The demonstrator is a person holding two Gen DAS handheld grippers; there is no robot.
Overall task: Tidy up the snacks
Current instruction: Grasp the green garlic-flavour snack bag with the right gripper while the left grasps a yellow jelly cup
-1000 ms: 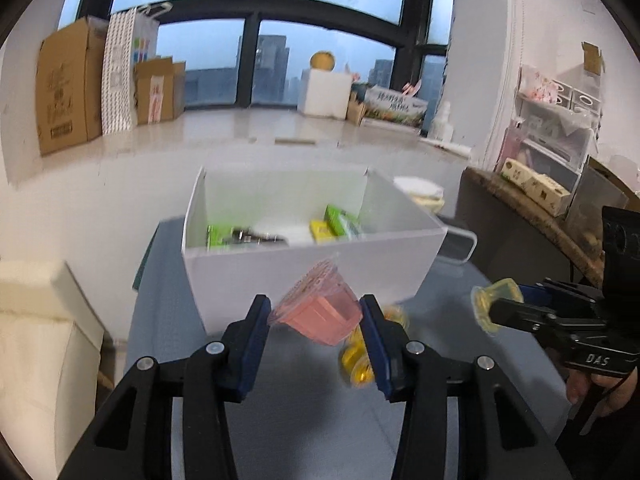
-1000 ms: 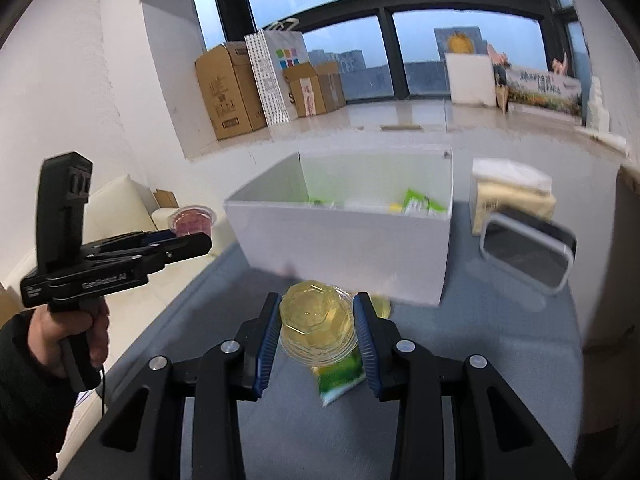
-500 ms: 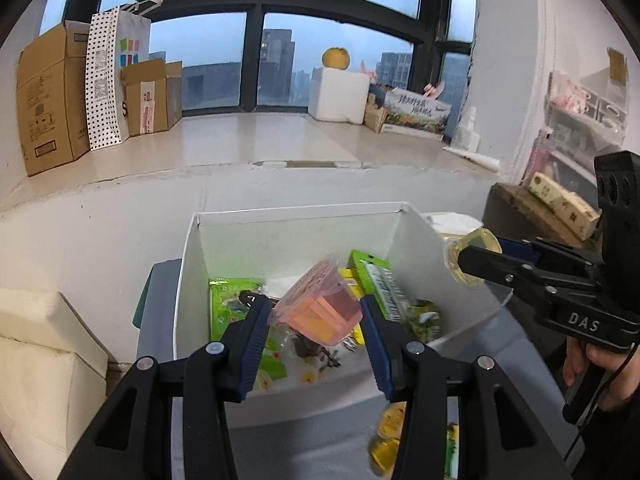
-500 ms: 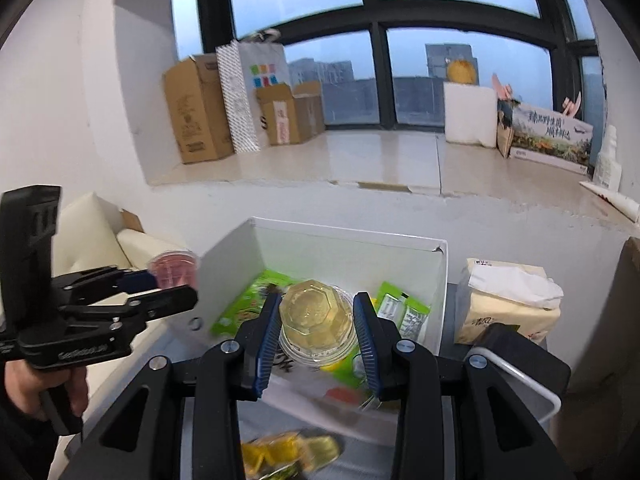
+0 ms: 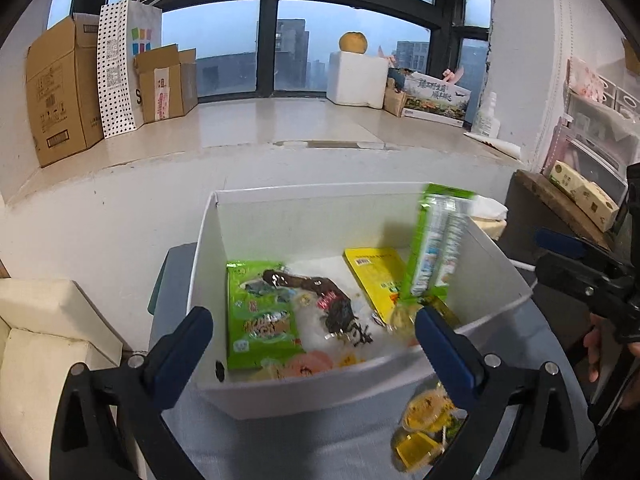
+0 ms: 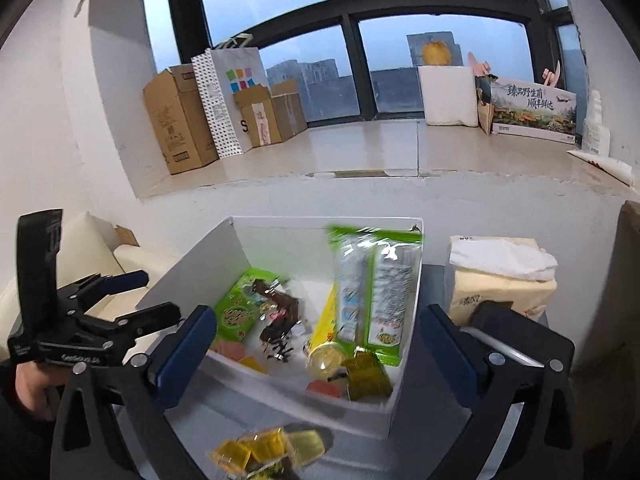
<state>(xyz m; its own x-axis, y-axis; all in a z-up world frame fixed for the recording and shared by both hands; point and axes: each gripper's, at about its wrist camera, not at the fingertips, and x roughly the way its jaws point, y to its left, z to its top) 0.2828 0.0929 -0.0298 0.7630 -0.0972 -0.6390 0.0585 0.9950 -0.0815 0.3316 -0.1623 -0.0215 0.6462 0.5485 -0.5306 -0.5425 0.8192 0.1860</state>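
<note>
Both grippers hang over the near edge of the white box (image 5: 352, 392), pointing down into it. The left gripper (image 5: 312, 344) is opening, its blue-padded fingers (image 5: 182, 344) spread wide with nothing pressed between them; directly ahead of it, on the box floor, lie a green snack packet (image 5: 260, 316) and a dark wrapper (image 5: 320, 300), and a pink jelly cup (image 5: 308, 364) sits just under the near wall between its fingers. The right gripper (image 6: 316, 344) is likewise opening, its jaws wide apart and holding nothing; between its fingers and just ahead, a yellow jelly cup (image 6: 326, 356) lies on its side in the box, touching a dark green wrapper (image 6: 366, 374). Further ahead of the right gripper, a tall green-and-white packet (image 6: 372, 292) leans upright against the right wall of the box, with a yellow flat packet (image 5: 378, 278) lying beside its base. Below and nearer than the right gripper, outside the box, a cluster of yellow jelly cups (image 6: 264, 454) rests on the grey table (image 6: 352, 460). To the right of that gripper, beyond the box wall, stands a tissue pack (image 6: 500, 276). A hand (image 6: 30, 384) grips the left tool's handle at the lower left of the right wrist view.
</note>
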